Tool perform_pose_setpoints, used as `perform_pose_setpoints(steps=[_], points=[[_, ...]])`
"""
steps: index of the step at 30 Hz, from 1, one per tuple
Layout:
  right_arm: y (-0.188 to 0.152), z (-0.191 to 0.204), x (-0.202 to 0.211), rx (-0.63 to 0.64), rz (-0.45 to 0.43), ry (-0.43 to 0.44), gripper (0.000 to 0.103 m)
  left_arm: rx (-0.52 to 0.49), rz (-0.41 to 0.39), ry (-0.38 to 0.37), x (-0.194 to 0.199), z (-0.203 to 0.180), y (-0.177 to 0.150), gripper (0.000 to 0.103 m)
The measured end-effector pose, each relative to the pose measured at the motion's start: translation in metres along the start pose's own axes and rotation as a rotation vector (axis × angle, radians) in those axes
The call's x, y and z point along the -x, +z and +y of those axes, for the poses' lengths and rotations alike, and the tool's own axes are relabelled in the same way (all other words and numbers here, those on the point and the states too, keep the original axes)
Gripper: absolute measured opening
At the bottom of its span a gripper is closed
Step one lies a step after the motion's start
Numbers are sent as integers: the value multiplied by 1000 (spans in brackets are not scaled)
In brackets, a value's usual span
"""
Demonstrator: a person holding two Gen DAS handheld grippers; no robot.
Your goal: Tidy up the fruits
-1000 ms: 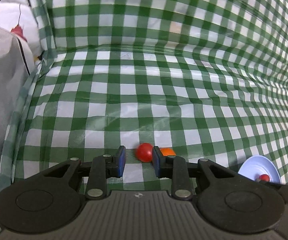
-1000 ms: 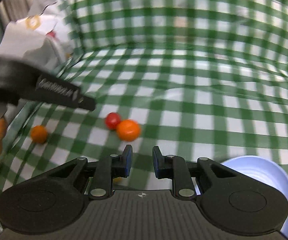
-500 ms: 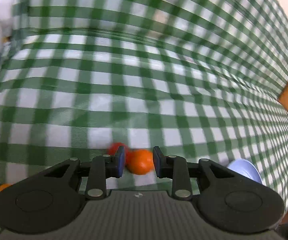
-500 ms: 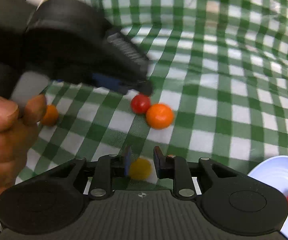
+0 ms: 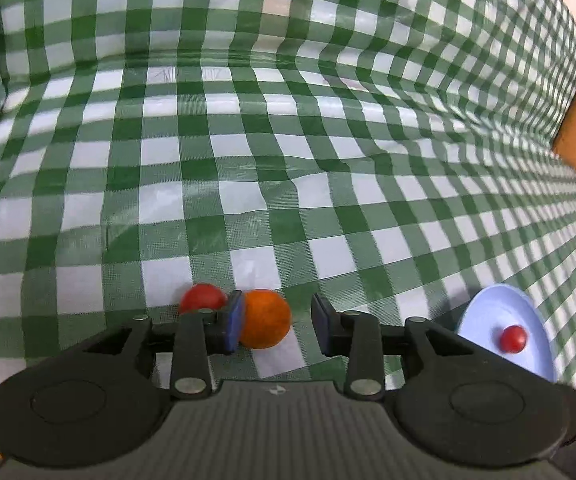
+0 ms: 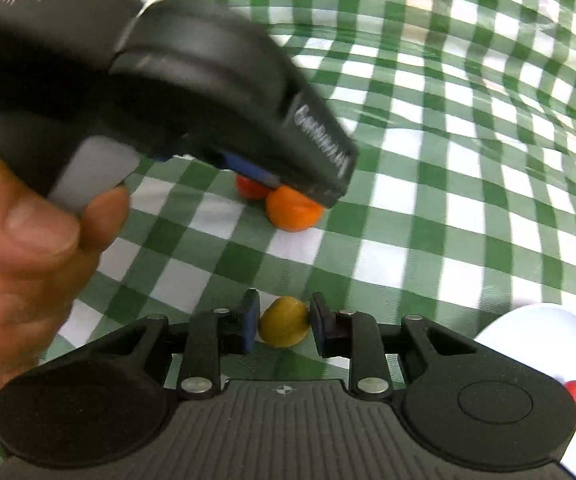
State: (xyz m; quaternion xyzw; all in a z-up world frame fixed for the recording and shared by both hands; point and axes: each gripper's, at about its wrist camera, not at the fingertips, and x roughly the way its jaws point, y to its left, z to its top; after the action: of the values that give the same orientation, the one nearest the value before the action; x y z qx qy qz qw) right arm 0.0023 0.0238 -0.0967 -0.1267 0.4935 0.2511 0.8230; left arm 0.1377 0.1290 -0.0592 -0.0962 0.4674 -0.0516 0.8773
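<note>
Two grippers low over a bench draped in a green-and-white checked cloth (image 5: 288,184), which also runs up the back behind it.

Near the right edge sits a pale blue plate (image 5: 488,312) holding one small red fruit (image 5: 512,338). The left gripper (image 5: 277,322), its jaws just widened, stands spread around an orange fruit (image 5: 265,319) that touches only the left pad; a red fruit (image 5: 201,298) lies just outside. The right gripper (image 6: 283,322) brackets a yellow fruit (image 6: 283,321), the right pad touching it, a sliver of gap at the left.
</note>
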Motion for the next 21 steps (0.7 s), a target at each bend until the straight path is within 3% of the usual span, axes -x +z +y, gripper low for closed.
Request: perform_pose_setpoints(steps=[8,11,12,21], points=[[0,-7,4,-25,-3,-17,29,-105,-8,92,-6,-12,-2,42],[0,-12,2,-29,-1,-21,29,-130,22,135,-14,-14,-5,43],[0,-9,5,-29,-2,-21,29,-122,41,137,-17,-12,-6,39],[-4,-10,14,-40,-26,-48,29,-36,12,128,-1,-2,2,37]])
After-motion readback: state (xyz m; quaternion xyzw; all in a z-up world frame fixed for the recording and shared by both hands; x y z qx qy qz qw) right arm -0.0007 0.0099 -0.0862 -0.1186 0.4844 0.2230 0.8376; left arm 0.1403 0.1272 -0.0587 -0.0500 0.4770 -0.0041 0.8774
